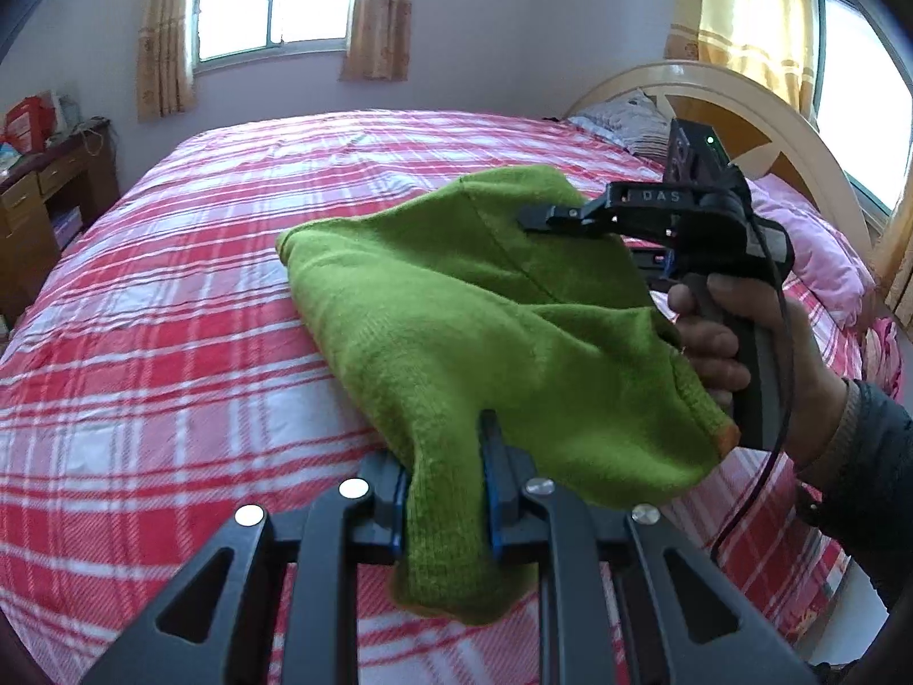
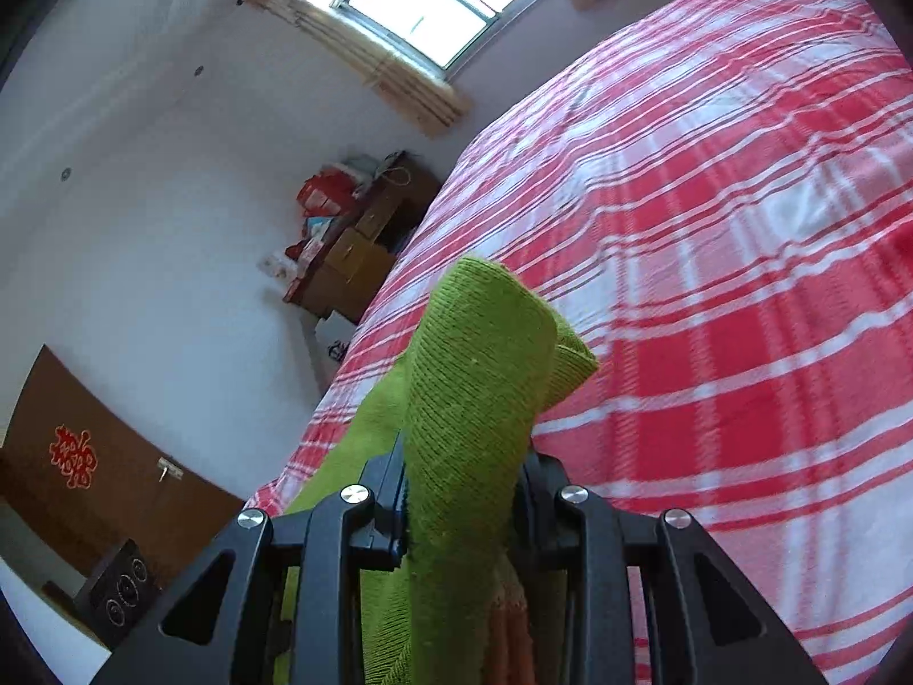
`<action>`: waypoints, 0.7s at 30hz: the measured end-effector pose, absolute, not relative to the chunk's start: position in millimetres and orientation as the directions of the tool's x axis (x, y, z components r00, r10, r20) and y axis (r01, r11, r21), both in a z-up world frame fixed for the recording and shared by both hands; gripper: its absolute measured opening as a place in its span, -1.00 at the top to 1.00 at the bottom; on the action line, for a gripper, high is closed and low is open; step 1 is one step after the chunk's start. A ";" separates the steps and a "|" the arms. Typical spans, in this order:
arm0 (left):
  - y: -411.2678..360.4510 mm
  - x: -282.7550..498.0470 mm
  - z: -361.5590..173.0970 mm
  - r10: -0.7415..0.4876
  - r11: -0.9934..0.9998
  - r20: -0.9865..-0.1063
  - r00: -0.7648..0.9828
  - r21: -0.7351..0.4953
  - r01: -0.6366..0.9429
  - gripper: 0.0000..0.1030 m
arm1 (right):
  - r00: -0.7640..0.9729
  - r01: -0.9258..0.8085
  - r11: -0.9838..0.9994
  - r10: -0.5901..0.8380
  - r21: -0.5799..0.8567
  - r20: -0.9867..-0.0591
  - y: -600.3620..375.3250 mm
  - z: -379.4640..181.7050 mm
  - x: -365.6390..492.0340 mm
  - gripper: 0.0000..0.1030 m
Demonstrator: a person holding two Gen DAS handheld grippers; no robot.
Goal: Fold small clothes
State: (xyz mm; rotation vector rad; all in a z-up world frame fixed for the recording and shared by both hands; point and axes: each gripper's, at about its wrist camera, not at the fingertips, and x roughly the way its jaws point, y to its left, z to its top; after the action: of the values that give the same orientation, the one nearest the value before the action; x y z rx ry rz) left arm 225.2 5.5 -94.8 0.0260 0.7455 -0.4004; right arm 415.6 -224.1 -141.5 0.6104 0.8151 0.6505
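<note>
Both grippers, left (image 1: 451, 491) and right (image 1: 536, 217), clamp a green knit garment (image 1: 456, 308) above a plaid bed (image 1: 171, 342). Soft and light, it sags between them; edges or corners likely offer the best hold.

right gripper (image 2: 462, 491) clamped on green knit garment (image 2: 473, 377) | cloth bunched upright between fingers, orange trim below | red plaid bedspread (image 2: 713, 228) behind | wooden dresser (image 2: 365, 245), window (image 2: 422, 0)

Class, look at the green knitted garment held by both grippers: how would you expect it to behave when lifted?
Probably floppy: the green knitted garment sags between the left gripper and right gripper. Likely light, since pinched edges carry it. Its fuzzy knit seems unlikely to slip.
</note>
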 end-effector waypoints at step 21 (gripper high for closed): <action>78.3 181.3 -89.0 -0.221 0.975 -0.620 0.753 -0.125 0.183 0.60 | 0.376 -0.395 0.552 0.827 0.734 -0.418 -96.8 -141.8 407.0 0.42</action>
State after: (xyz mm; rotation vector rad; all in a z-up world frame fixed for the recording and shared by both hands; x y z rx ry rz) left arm 181.3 78.3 -89.0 -0.0576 0.6837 -0.2205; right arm 407.0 -96.8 -141.8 0.5811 0.8635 0.8400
